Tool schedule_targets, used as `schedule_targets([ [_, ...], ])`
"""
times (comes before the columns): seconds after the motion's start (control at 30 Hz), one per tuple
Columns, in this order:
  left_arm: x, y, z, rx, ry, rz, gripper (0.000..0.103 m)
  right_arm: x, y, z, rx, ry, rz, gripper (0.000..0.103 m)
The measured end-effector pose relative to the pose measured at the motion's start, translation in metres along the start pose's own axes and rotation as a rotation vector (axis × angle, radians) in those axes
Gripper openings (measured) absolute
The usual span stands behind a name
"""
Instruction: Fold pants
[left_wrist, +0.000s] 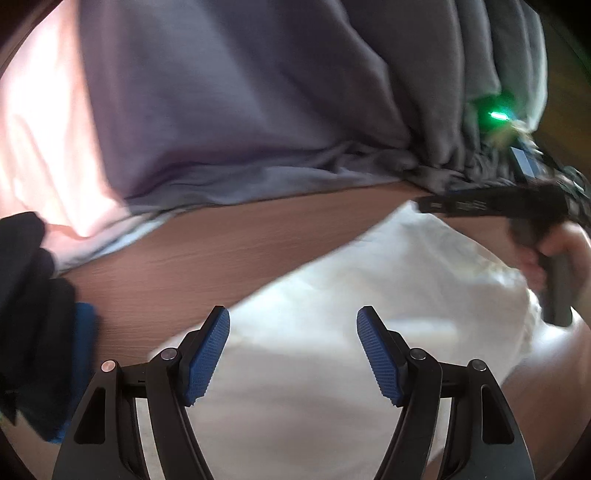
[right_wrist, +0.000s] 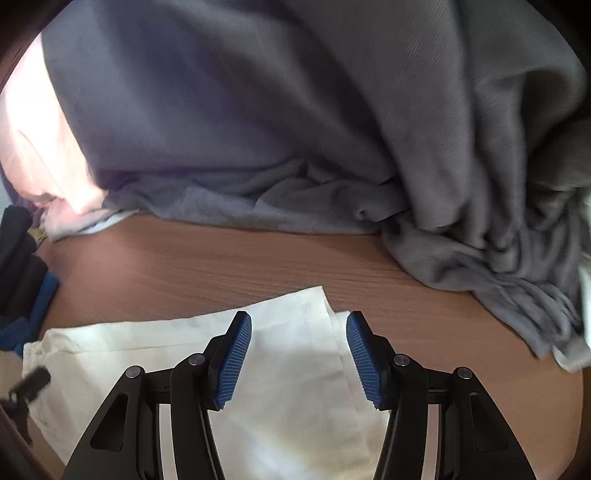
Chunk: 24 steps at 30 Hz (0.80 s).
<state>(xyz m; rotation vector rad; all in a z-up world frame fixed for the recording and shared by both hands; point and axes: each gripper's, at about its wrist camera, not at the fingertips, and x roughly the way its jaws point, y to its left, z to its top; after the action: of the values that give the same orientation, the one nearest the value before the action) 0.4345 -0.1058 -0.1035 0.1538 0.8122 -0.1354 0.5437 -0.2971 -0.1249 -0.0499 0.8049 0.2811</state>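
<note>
White pants (right_wrist: 207, 354): folded flat, lower frame, on brown worktop (right_wrist: 221, 266). My left claw (left_wrist: 293, 354) and right claw (right_wrist: 299, 354): wide open, empty. No legible writing.

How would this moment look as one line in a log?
left gripper: open, empty | right gripper: open, empty | folded white cloth pants: flat on brown wooden table
</note>
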Motion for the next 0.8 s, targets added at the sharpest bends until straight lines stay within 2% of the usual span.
schedule_targets([
  [0.07,0.009,-0.011,-0.001,0.013,0.019,-0.005,0.071,0.015,-0.005,0.003,-0.015,0.042,-0.001,0.054],
  [0.17,0.021,-0.016,-0.004,-0.002,0.054,-0.013,0.071,0.027,-0.011,0.006,-0.017,0.054,0.005,0.054],
  [0.27,0.033,-0.009,-0.008,-0.039,0.105,-0.018,0.069,0.037,-0.012,0.005,-0.026,0.075,0.005,0.043],
  [0.37,0.042,0.002,-0.012,-0.093,0.143,-0.028,0.068,0.043,-0.014,0.003,-0.031,0.09,0.014,0.042],
  [0.43,0.044,0.005,-0.014,-0.112,0.152,-0.029,0.067,0.045,-0.015,0.003,-0.031,0.099,0.02,0.035],
  [0.67,0.051,0.006,-0.019,-0.108,0.162,-0.007,0.067,0.046,-0.017,0.001,-0.041,0.112,0.002,0.034],
  [0.8,0.057,0.005,-0.026,-0.108,0.181,-0.002,0.067,0.047,-0.015,0.001,-0.051,0.115,-0.016,0.027],
])
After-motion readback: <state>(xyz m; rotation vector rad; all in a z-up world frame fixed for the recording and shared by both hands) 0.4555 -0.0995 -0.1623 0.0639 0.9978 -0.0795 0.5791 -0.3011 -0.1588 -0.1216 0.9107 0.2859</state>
